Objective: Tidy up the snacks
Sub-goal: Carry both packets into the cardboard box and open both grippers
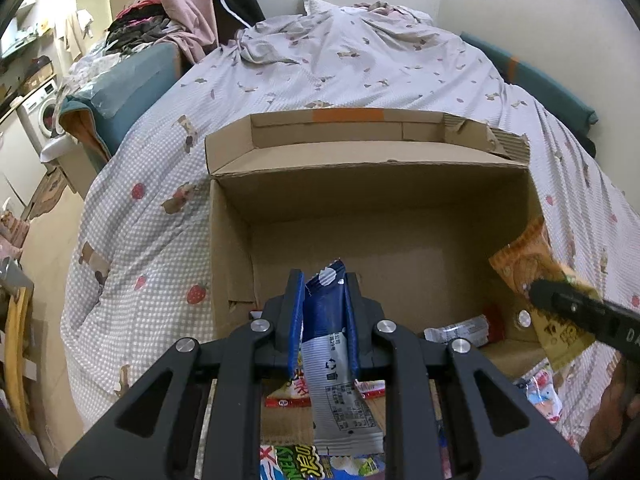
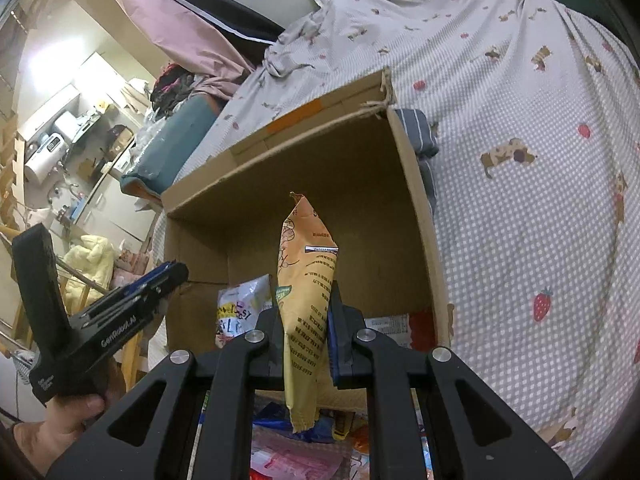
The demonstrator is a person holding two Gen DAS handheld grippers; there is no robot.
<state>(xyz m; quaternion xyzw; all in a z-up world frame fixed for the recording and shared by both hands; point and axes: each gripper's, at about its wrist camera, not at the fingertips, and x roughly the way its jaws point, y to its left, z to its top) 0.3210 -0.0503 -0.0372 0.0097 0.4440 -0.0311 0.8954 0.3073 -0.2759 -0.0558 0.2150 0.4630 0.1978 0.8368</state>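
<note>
The left gripper (image 1: 322, 300) is pinching a blue packet (image 1: 326, 320) and the right gripper (image 2: 306, 320) is pinching an orange packet (image 2: 306, 280), both hovering over the open box (image 1: 372, 184).

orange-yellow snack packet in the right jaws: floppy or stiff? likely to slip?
Probably fairly stiff and light: the orange-yellow foil snack packet stands upright above the right gripper without drooping. Likely crinkly and thin: its lower end shows creases. Slip risk seems modest, since the jaws pinch it flat mid-length, though glossy film could slide.
</note>
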